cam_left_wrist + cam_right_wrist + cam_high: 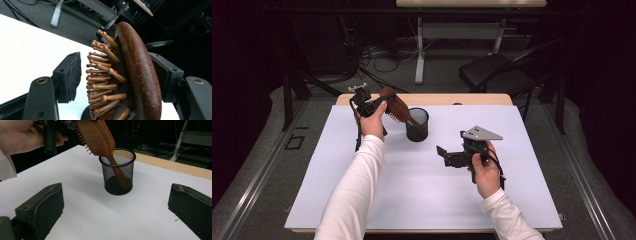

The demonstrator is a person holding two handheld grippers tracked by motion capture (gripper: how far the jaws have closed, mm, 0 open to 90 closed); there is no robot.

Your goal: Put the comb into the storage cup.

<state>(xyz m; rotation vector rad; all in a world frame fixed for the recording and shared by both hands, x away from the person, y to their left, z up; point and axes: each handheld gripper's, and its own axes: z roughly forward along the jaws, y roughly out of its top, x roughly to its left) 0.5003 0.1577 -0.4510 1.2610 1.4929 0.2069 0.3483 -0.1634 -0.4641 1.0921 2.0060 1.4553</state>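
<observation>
The white surface point(422, 195) carries a black mesh cup point(417, 124) near its far edge, left of centre. A brown wooden hairbrush point(396, 107) stands tilted in this cup: the handle end rests inside on the cup's bottom, the shaft leans on the rim, and the head projects up and to the left, outside the cup. The left tongs point(379, 102) are positioned at the brush head, raised above the surface just left of the cup. In the left gripper view the tongs point(117, 75) are partly open with the head between the jaws; the rounded back of the head lies against one pad, while a visible gap separates the other pad from the bristle tips, so the head is not clamped. The right tongs point(443, 155) are held above the surface to the right of the cup, well apart from it, with the jaws wide and nothing between them; the right gripper view point(117, 212) shows both jaws aimed at the cup. The brush head is oval, its back a mottled reddish brown, and its face carries rows of wooden pins with rounded tips.
</observation>
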